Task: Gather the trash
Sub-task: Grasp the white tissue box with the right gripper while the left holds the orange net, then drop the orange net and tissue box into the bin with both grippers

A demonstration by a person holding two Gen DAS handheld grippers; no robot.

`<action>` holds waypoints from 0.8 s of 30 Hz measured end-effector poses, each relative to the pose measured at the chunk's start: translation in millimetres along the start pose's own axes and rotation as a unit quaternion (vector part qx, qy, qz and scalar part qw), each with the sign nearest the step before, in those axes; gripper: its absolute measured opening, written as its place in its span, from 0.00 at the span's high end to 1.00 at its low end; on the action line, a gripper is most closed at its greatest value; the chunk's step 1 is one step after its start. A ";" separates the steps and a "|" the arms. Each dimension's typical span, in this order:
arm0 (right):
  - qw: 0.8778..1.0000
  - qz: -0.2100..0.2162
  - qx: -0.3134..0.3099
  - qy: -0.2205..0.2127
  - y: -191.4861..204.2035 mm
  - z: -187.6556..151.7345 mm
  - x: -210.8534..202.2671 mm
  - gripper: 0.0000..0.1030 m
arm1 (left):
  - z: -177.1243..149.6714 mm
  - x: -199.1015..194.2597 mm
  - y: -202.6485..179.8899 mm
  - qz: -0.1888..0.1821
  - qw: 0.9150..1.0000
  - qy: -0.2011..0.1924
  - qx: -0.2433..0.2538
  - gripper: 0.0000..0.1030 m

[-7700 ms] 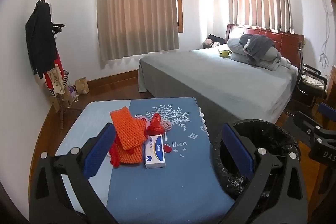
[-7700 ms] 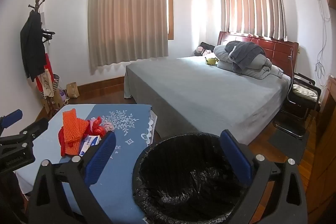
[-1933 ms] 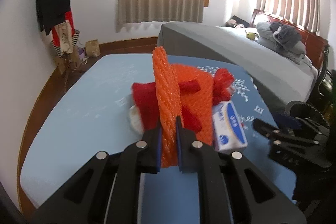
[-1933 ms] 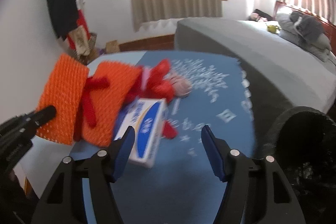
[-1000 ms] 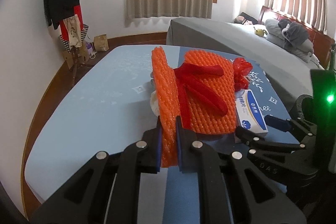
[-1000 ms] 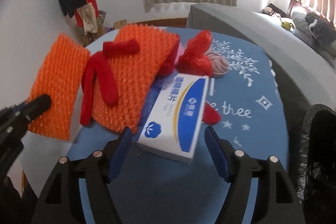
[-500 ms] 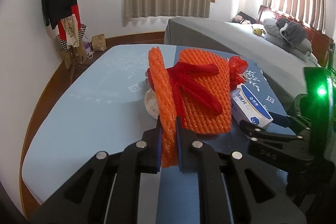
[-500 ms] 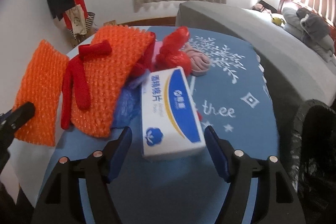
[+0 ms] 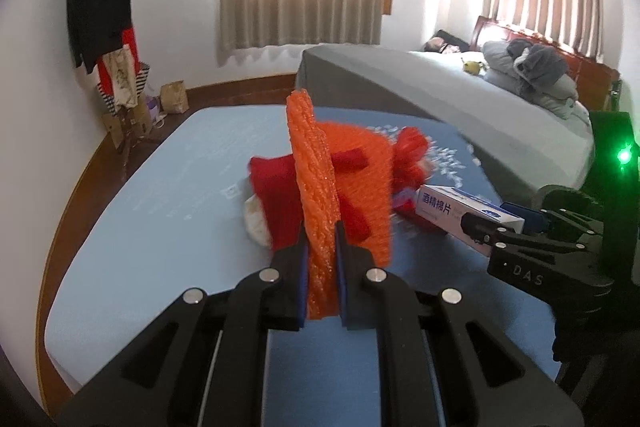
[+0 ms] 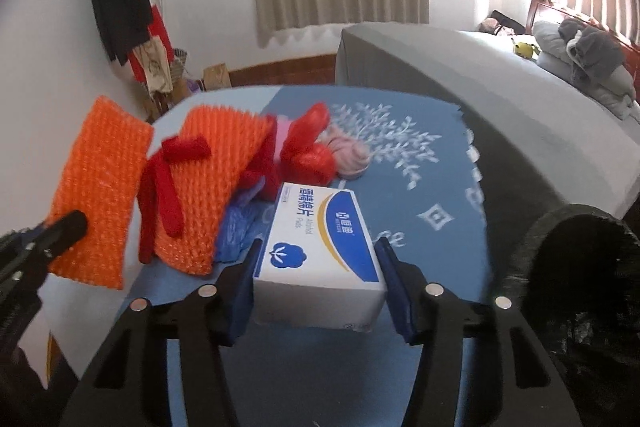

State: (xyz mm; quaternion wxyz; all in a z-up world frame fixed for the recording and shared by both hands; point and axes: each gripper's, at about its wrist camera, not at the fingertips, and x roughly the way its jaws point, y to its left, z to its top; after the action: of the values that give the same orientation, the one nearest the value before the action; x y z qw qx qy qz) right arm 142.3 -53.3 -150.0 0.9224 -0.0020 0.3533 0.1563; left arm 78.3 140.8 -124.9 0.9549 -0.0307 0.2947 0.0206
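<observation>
My left gripper (image 9: pixel 322 247) is shut on an orange foam net (image 9: pixel 312 183) and holds it upright above the blue table; the net also shows in the right wrist view (image 10: pixel 100 187). My right gripper (image 10: pixel 318 267) has closed on a white and blue box of alcohol pads (image 10: pixel 320 231), its pads against both sides; the box also shows in the left wrist view (image 9: pixel 460 211). A second orange net (image 10: pixel 216 179), red trash (image 10: pixel 168 179), a red bag (image 10: pixel 312 147) and a pink wad (image 10: pixel 350 153) lie on the table.
A black-lined trash bin (image 10: pixel 580 267) stands at the table's right edge. A blue crumpled bag (image 10: pixel 236 227) lies by the box. A grey bed (image 9: pixel 460 107) is behind, a coat rack (image 9: pixel 104 11) at the left wall.
My right gripper has moved forward and closed its fingers around the box. My left gripper still holds the orange net, shifted slightly.
</observation>
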 end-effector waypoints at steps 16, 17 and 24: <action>0.996 -0.046 0.051 -0.058 -77.7 2.3 -79.0 0.47 | 13.1 -3.5 -81.2 -0.084 0.995 -0.008 0.046 0.90; 0.995 -0.057 0.055 -0.063 -86.5 0.9 -85.4 0.47 | 14.8 -3.3 -90.2 -0.093 0.994 -0.009 0.051 0.90; 0.986 -0.122 0.090 -0.063 -141.5 -16.0 -112.8 0.47 | 18.1 0.2 -153.3 -0.161 0.983 -0.010 0.087 0.90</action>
State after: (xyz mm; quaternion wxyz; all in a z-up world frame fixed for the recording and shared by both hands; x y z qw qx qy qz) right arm 93.8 -222.1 -103.5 0.9514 0.0472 0.3042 0.0097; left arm 97.4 -10.8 -103.0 0.9474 0.0055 0.2774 -0.1593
